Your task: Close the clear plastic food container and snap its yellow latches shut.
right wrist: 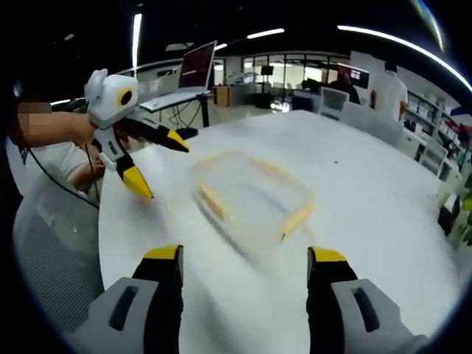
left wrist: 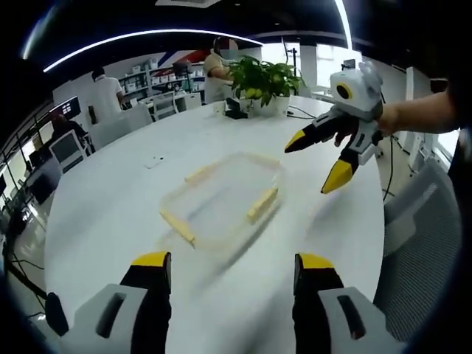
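- Clear rectangular plastic food container (left wrist: 225, 199) with yellow latches (left wrist: 262, 203) sits on round white bench (left wrist: 110, 214).
- Left gripper (left wrist: 232, 269) and right gripper (right wrist: 243, 269): jaws spread wide, holding nothing.
- Seat the lid squarely before pressing latches (blur hides the lid fit).

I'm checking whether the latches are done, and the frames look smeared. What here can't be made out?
- Clear plastic food container: motion-blurred in both gripper views, so whether its lid is seated cannot be told.
- Yellow latches: blurred streaks; snapped or open is unclear in either view.
- Left tongs and right tongs: each view's bottom edge cuts off their bases.
- Green potted plant: small, its pot indistinct.
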Action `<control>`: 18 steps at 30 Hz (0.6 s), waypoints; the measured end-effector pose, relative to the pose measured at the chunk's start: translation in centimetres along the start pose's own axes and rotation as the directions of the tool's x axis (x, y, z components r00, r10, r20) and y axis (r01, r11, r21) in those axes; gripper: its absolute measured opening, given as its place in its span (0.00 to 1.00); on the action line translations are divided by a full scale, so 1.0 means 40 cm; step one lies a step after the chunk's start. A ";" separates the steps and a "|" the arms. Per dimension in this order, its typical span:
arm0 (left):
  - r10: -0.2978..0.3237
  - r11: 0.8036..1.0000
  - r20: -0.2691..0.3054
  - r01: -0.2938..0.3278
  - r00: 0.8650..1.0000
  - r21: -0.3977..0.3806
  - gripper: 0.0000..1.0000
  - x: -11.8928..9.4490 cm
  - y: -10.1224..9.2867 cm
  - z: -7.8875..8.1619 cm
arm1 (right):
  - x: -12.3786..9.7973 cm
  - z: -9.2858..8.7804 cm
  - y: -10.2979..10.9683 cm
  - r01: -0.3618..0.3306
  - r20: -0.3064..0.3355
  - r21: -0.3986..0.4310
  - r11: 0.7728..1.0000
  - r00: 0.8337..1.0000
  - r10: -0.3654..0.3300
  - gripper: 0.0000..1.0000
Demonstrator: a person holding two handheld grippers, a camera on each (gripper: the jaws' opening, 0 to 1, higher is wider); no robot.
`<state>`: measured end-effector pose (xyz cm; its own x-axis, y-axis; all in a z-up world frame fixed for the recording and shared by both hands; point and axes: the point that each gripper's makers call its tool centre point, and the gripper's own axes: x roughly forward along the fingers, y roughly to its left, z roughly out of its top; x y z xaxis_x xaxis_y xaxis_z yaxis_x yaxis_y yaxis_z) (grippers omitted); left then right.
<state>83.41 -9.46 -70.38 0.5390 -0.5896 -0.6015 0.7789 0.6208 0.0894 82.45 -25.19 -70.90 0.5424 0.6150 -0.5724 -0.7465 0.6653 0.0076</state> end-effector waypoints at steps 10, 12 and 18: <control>0.016 0.998 0.045 -0.013 0.999 -0.063 0.73 -0.069 -0.047 -0.012 | -0.080 -0.018 0.026 0.062 0.048 0.039 0.997 0.997 -0.064 0.69; 0.026 0.997 0.061 -0.021 0.998 -0.081 0.74 -0.082 -0.055 -0.014 | -0.097 -0.024 0.032 0.070 0.052 0.045 0.997 0.996 -0.072 0.70; 0.053 0.989 0.085 -0.041 0.995 -0.140 0.79 -0.125 -0.071 -0.020 | -0.145 -0.032 0.039 0.088 0.074 0.077 0.993 0.993 -0.094 0.72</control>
<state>78.24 -7.88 -68.25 0.6047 -0.5975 -0.5265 0.7037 0.7105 0.0020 77.65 -28.28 -68.62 0.6374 0.5792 -0.5082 -0.6635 0.7479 0.0203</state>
